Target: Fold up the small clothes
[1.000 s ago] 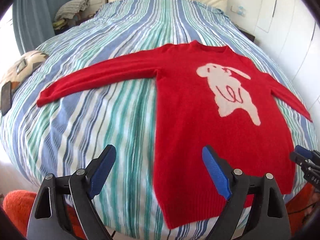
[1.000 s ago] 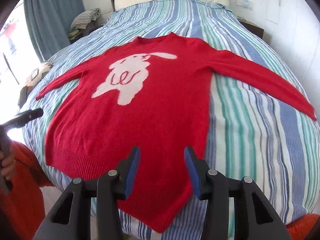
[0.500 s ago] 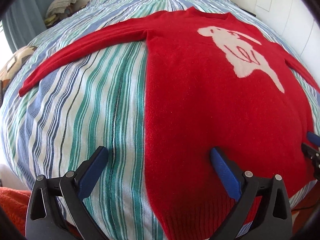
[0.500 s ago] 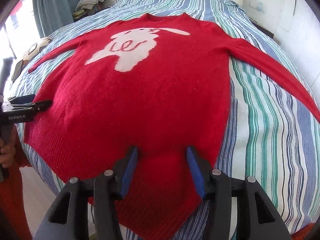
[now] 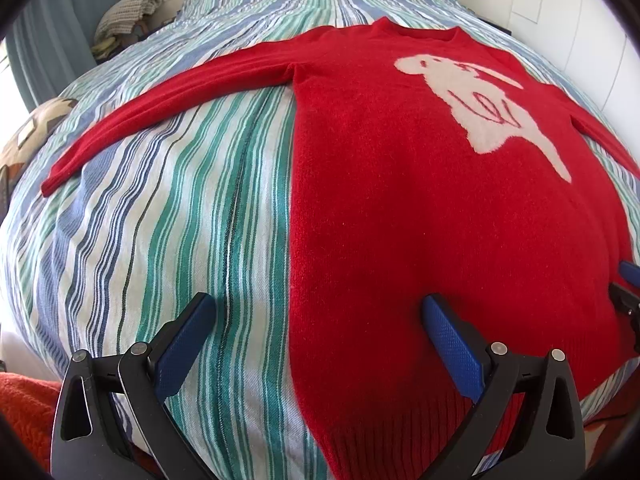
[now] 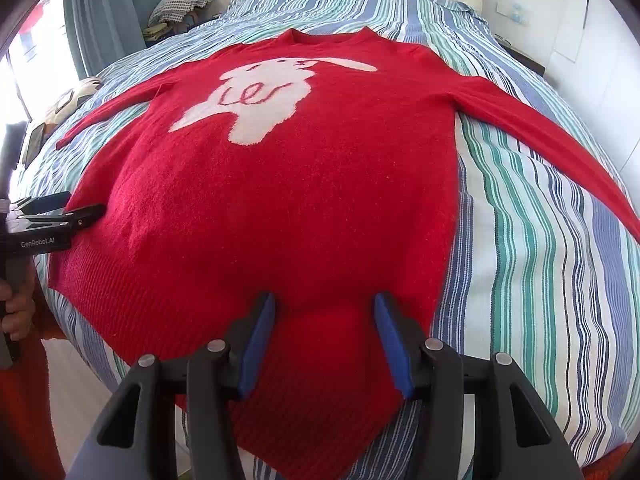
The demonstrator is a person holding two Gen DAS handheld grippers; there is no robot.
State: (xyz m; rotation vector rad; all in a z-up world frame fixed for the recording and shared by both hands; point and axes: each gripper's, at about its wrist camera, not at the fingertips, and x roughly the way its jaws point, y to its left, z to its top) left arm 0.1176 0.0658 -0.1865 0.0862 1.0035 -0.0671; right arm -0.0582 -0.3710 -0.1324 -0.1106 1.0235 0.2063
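Note:
A red sweater (image 5: 420, 208) with a white rabbit motif lies flat, front up, on a striped bed, both sleeves spread out; it also shows in the right wrist view (image 6: 288, 200). My left gripper (image 5: 316, 308) is wide open just above the sweater's lower left side edge, one finger over the bedspread, the other over the knit. My right gripper (image 6: 324, 304) is open, its blue pads straddling the ribbed hem near the lower right corner. The left gripper shows at the left edge of the right wrist view (image 6: 60, 220).
The striped bedspread (image 5: 180, 208) covers the whole bed. A patterned cushion (image 5: 36, 128) lies at the bed's left side. A folded grey towel (image 6: 180, 0) and a blue curtain are at the far left. White pillows and a wall are beyond the collar.
Both grippers have moved forward and down toward the sweater's hem; the sweater now fills more of each view. The sweater has not moved.

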